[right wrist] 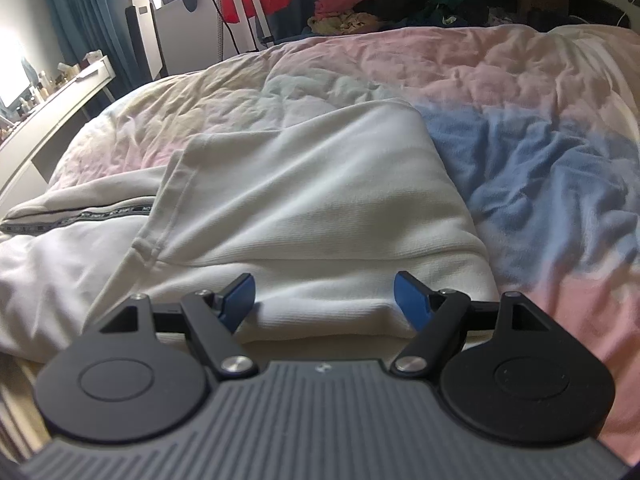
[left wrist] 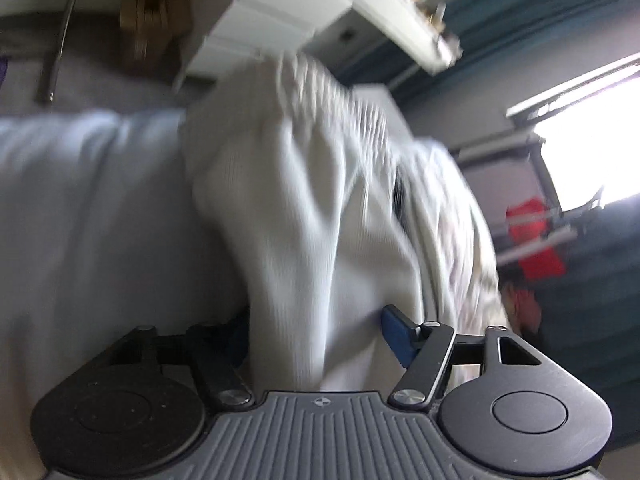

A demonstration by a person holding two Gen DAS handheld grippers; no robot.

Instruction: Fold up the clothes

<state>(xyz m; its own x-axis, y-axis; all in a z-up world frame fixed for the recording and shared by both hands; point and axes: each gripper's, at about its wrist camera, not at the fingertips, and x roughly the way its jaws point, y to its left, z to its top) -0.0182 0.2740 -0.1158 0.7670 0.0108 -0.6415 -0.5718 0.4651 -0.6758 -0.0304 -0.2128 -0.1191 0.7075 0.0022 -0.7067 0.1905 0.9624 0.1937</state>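
Observation:
A white ribbed garment (right wrist: pixel 296 200) lies partly folded on the bed, with a dark printed tape along its left part. My right gripper (right wrist: pixel 324 300) is open, its blue fingers (right wrist: pixel 412 300) spread over the garment's near edge, holding nothing. In the left wrist view, my left gripper (left wrist: pixel 316 332) points upward with a bunch of the same white garment (left wrist: pixel 304 200) hanging between its wide-set jaws; the left pad is hidden by cloth, the right blue pad (left wrist: pixel 396 332) shows. The view is blurred.
The bed has a rumpled pink, blue and cream duvet (right wrist: pixel 520 128). A pile of coloured clothes (right wrist: pixel 360 8) lies at its far side. A white desk (right wrist: pixel 60 96) with small bottles stands at the left. A window and teal curtains (left wrist: pixel 592 128) show behind.

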